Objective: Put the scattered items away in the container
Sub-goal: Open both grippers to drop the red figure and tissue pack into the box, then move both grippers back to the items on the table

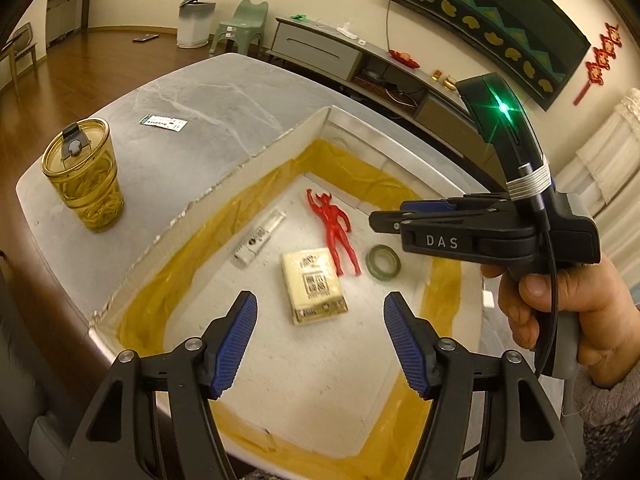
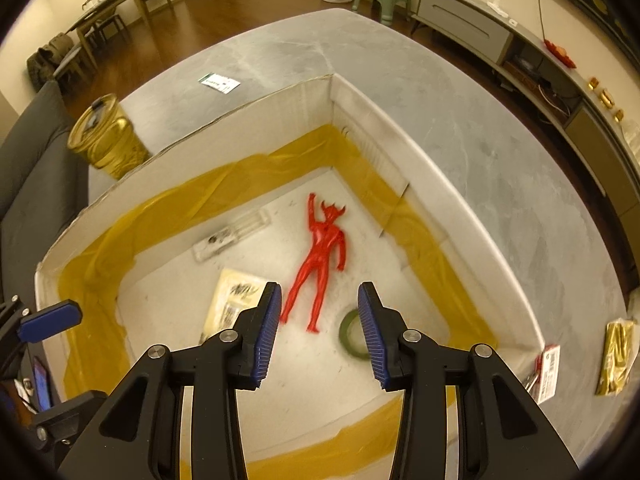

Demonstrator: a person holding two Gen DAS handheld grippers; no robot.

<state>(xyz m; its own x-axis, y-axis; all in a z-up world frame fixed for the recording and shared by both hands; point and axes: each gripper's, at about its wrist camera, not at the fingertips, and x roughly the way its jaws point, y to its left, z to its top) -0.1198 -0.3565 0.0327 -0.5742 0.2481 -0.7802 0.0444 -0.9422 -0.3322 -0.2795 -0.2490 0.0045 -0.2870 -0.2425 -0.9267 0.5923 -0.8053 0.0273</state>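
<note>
The white box (image 2: pixel 420 184) holds the red figure (image 2: pixel 322 260), yellow packet (image 1: pixel 314 286), clear tube (image 1: pixel 260 238) and tape ring (image 1: pixel 383 263). Left gripper (image 1: pixel 320 344) and right gripper (image 2: pixel 319 332) hover spread, empty. The packets (image 2: pixel 616 356) outside near the table's edge could get nudged off.

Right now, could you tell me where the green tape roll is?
The green tape roll lies on the box floor, right of the red figure's feet in the left wrist view.

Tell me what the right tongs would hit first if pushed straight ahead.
Probably the red toy figure, lying flat on the box floor. Its legs sit just beyond the open right tongs, roughly between the pads. Depth is unclear; the green tape roll lies close by.
</note>
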